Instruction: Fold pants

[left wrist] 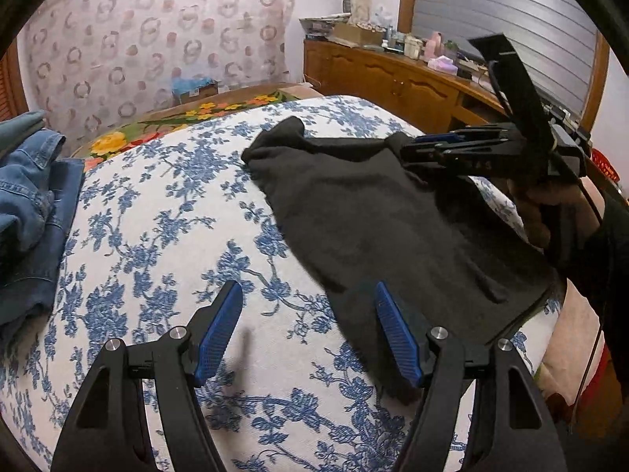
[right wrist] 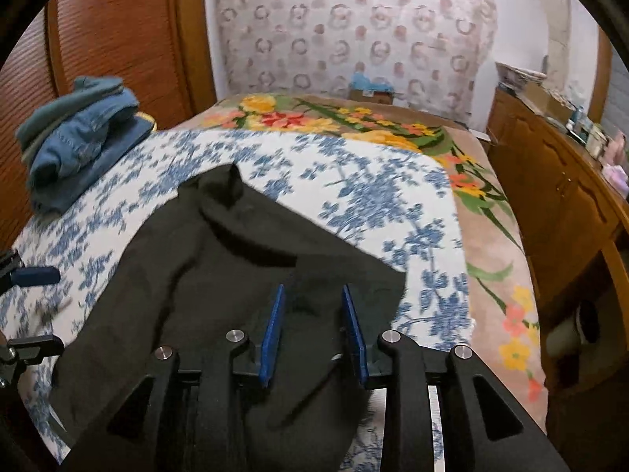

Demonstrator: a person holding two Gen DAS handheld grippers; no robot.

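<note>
Bare bedspread [left wrist: 165, 236] lies between black pants [left wrist: 377, 212] and jeans pile [left wrist: 27, 196].

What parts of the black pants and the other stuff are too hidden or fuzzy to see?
- Black pants: near end hidden by the right gripper, right wrist view.
- Same pants, left wrist view: far corner hidden behind the right gripper.
- Denim pile: cut off by the left edge.
- Dresser clutter: too small and blurred to name.

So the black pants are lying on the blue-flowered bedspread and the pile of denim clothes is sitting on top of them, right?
Not quite. The black pants do lie on the blue-flowered bedspread, but the pile of denim clothes is not on top of them. It sits apart from the pants, at the far left edge of the bed. The right wrist view shows bare bedspread between the two.
</note>
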